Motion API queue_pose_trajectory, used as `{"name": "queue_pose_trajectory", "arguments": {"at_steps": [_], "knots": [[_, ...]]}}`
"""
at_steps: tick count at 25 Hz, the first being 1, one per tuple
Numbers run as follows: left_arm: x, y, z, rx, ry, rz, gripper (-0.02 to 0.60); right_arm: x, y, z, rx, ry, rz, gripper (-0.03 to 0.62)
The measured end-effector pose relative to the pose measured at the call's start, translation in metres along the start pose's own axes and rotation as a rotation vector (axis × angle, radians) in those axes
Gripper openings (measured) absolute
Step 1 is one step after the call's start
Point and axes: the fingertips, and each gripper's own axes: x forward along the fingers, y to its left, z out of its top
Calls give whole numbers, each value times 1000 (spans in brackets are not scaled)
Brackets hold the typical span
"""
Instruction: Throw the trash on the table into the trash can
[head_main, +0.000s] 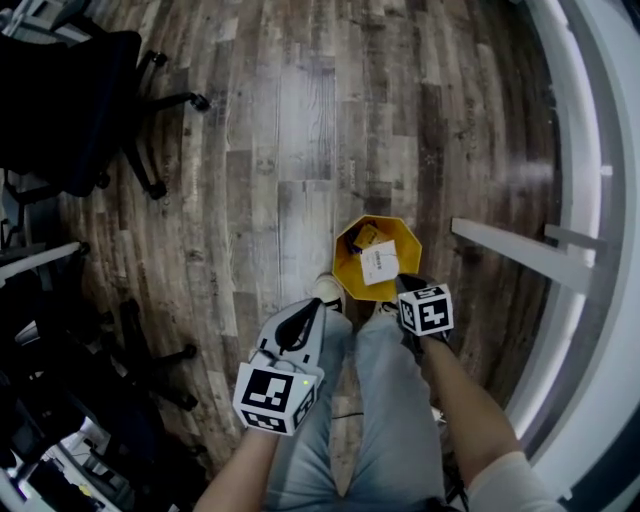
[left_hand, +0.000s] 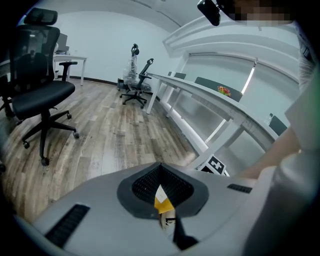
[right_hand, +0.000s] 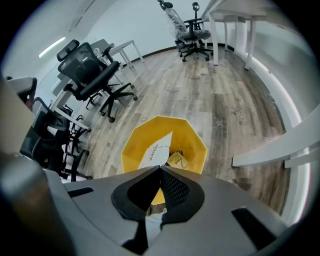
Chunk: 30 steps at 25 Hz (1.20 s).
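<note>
Hovering clenched, left gripper (head_main: 318, 304) and right gripper (right_hand: 160, 169) partly hide the trash can (right_hand: 192, 143).

the trash can (head_main: 346, 268) is bright yellow, holding a white printed sheet (head_main: 379, 263) and a yellow box (head_main: 364, 237). the floor (head_main: 300, 120) has grey-brown wood planks. far left, the chair (head_main: 70, 100) is black. the left gripper (head_main: 316, 303) is grey; its cube (head_main: 272, 395) bears black-and-white squares.

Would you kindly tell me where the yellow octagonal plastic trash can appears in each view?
Head view: centre, slightly right, the yellow octagonal trash can.
Left gripper view: only a yellow sliver between the jaws; cannot tell.
Right gripper view: lower centre, just above the jaws.
Shared landmark: grey-brown wood-plank floor.
</note>
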Motion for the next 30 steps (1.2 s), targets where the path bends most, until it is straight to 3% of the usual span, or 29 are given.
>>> {"name": "queue_pose_trajectory", "arguments": {"at_steps": [7,10,15,24,30], "knots": [[12,-5,-2,11,5,-21,0,14,-10,-5,30,4,-4,40],[14,-7,-2,13,6,-21,0,14,-13,-6,16,14,-6,126],[10,-9,8,9,11,-21,1,-3,-14,0,4,29,-3,140],[-25,-38,69,25,-36,-21,0,-85,3,35,-41,-32,30,138],[-63,-71,107,14,-31,-47,0,-181,45,71,-105,-132,94,75]]}}
